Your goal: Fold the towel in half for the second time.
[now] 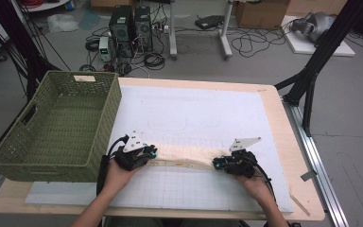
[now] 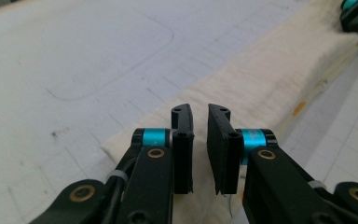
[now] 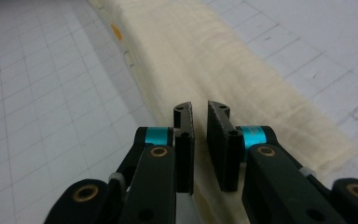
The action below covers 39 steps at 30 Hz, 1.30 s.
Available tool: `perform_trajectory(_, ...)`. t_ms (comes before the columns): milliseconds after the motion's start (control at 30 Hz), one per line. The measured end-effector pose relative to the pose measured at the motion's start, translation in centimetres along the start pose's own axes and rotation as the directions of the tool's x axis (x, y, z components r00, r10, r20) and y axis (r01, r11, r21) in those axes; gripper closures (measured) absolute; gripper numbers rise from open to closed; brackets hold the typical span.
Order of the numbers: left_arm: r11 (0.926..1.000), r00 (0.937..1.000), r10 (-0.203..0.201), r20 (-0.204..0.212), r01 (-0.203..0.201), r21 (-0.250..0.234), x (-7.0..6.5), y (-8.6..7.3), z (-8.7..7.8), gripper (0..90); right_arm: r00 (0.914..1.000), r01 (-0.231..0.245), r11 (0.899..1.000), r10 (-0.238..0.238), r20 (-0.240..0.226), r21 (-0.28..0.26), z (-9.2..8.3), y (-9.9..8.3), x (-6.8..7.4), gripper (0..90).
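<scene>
at the far left of the high view a green woven basket (image 1: 56, 124) sits on the table (image 1: 283, 137), its near corner just beside the person's left hand (image 1: 118, 176). it looks like the place a finished piece would go, which would explain keeping it close.

next comes the left tool (image 1: 152, 152), lying low at the left end of the cream cloth (image 1: 184, 156). the cloth is folded into a long narrow strip across the lower middle of the frame, on the white gridded mat (image 1: 194, 118) that covers most of the table. in the left gripper view the left tool's jaws stand narrow, a slim gap between the pads, and i can see nothing pinched in that gap; the cloth (image 2: 261, 84) lies under and beyond them, running toward the upper right of that frame where the other tool (image 2: 356, 14) peeks in.

the strip has a thin line of orange marks along its near edge, so the fold looks to lie along the length.

at the right end sits the right tool (image 1: 216, 164), mirrored against the left one, the right hand (image 1: 257, 185) behind it. in the right gripper view its jaws are narrow too, with a small empty gap, hovering over the near end of the cloth (image 3: 223, 60), which stretches to the upper left.

one tool at each end makes sense to me: it is the way to take both ends at once and keep the strip straight for the next fold or lift.
</scene>
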State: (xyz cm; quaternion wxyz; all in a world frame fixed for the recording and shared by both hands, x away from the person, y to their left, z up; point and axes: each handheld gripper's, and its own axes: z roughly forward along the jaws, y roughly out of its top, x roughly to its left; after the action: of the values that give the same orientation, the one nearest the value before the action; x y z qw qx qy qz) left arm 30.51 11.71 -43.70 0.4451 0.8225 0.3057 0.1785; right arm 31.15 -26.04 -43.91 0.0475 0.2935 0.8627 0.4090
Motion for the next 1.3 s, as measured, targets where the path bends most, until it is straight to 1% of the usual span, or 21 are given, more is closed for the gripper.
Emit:
perform_trajectory(133,0.9992,1.0000,0.000,0.007,0.000,0.040,0.0,-0.7,0.4,82.2,0.9998,0.019,0.999,-0.019,0.010,-0.045,-0.2,1.2,0.4,80.7)
perform_trajectory(233,0.9986,0.9999,0.008,0.008,-0.008,0.053,-0.1,-0.9,0.7,82.3,0.9992,0.039,0.997,-0.038,0.005,-0.061,0.4,2.3,0.8,80.7)
perform_trajectory(267,0.9984,0.9999,0.014,0.008,-0.014,0.054,-0.1,-1.0,0.8,82.4,0.9991,0.042,0.997,-0.042,-0.005,-0.069,0.8,2.6,1.0,80.8)
perform_trajectory(333,0.9985,0.9999,0.014,0.008,-0.015,0.054,-0.2,-1.0,0.9,82.7,0.9984,0.054,0.997,-0.055,-0.010,-0.056,1.5,2.8,1.2,81.0)
perform_trajectory(367,0.9983,0.9998,0.017,0.007,-0.017,0.055,-0.1,-1.0,0.9,82.8,0.9979,0.062,0.997,-0.063,-0.014,-0.038,1.9,2.8,1.3,81.0)
perform_trajectory(433,0.9980,0.9996,0.027,0.002,-0.027,0.057,-0.1,-1.0,0.8,82.9,0.9979,0.058,0.998,-0.058,-0.027,-0.006,2.4,2.4,1.4,81.4)
perform_trajectory(467,0.9982,0.9997,0.023,0.000,-0.023,0.056,-0.2,-1.1,0.8,82.9,0.9973,0.068,0.998,-0.068,-0.028,0.003,2.5,2.2,1.4,81.8)
perform_trajectory(533,0.9981,0.9996,0.027,-0.005,-0.027,0.056,-0.2,-1.1,0.7,82.9,0.9975,0.067,0.998,-0.066,-0.024,0.015,2.4,1.7,1.4,81.9)
perform_trajectory(600,0.9980,0.9995,0.032,-0.008,-0.031,0.055,-0.1,-1.2,0.6,82.9,0.9980,0.058,0.998,-0.058,-0.025,0.010,2.1,1.2,1.3,82.0)
perform_trajectory(667,0.9983,0.9996,0.024,-0.012,-0.023,0.054,-0.1,-1.3,0.5,82.9,0.9983,0.056,0.998,-0.056,-0.016,0.006,1.7,0.8,1.1,81.9)
perform_trajectory(700,0.9981,0.9996,0.025,-0.012,-0.024,0.056,0.0,-1.3,0.4,82.9,0.9987,0.049,0.999,-0.049,-0.017,0.010,1.4,0.6,1.0,81.8)
perform_trajectory(800,0.9982,0.9996,0.021,-0.017,-0.020,0.056,0.1,-1.4,0.3,82.9,0.9988,0.049,0.999,-0.049,-0.008,0.009,0.9,0.2,0.8,81.2)
perform_trajectory(933,0.9979,0.9992,0.034,-0.023,-0.033,0.057,0.1,-1.5,0.2,82.8,0.9992,0.040,0.999,-0.040,0.001,-0.001,0.3,-0.5,0.6,81.0)
perform_trajectory(1000,0.9979,0.9991,0.035,-0.024,-0.033,0.056,0.0,-1.5,0.2,82.7,0.9994,0.033,0.999,-0.033,0.000,-0.002,0.1,-0.6,0.6,80.3)
perform_trajectory(1067,0.9985,0.9993,0.023,-0.030,-0.022,0.050,0.1,-1.4,0.1,82.0,0.9991,0.042,0.999,-0.042,0.003,-0.002,0.1,-0.5,0.6,77.7)
perform_trajectory(1100,0.9990,0.9990,0.024,-0.037,-0.023,0.037,0.1,-1.3,0.0,81.0,0.9987,0.051,0.999,-0.050,0.009,-0.006,0.0,-0.3,0.7,76.4)
perform_trajectory(1133,0.9995,0.9989,0.025,-0.040,-0.024,0.018,0.2,-1.2,-0.2,80.0,0.9974,0.070,0.997,-0.070,0.020,-0.027,-0.2,0.0,0.7,75.6)
perform_trajectory(1167,0.9998,0.9987,0.020,-0.048,-0.020,0.001,0.3,-1.1,-0.3,78.6,0.9972,0.073,0.996,-0.072,0.023,-0.048,-0.6,0.2,0.7,74.1)
perform_trajectory(1233,0.9998,0.9987,0.011,-0.050,-0.012,-0.016,0.5,-0.8,-0.6,74.7,0.9973,0.062,0.994,-0.059,0.043,-0.087,-1.3,0.7,0.3,70.0)
perform_trajectory(1267,0.9998,0.9988,0.012,-0.048,-0.013,-0.017,0.6,-0.8,-0.7,73.1,0.9974,0.057,0.993,-0.052,0.049,-0.100,-1.5,0.8,0.0,68.1)
perform_trajectory(1300,0.9999,0.9988,0.008,-0.049,-0.009,-0.012,0.6,-0.8,-0.7,71.8,0.9967,0.055,0.993,-0.048,0.066,-0.102,-1.7,0.9,-0.3,65.9)
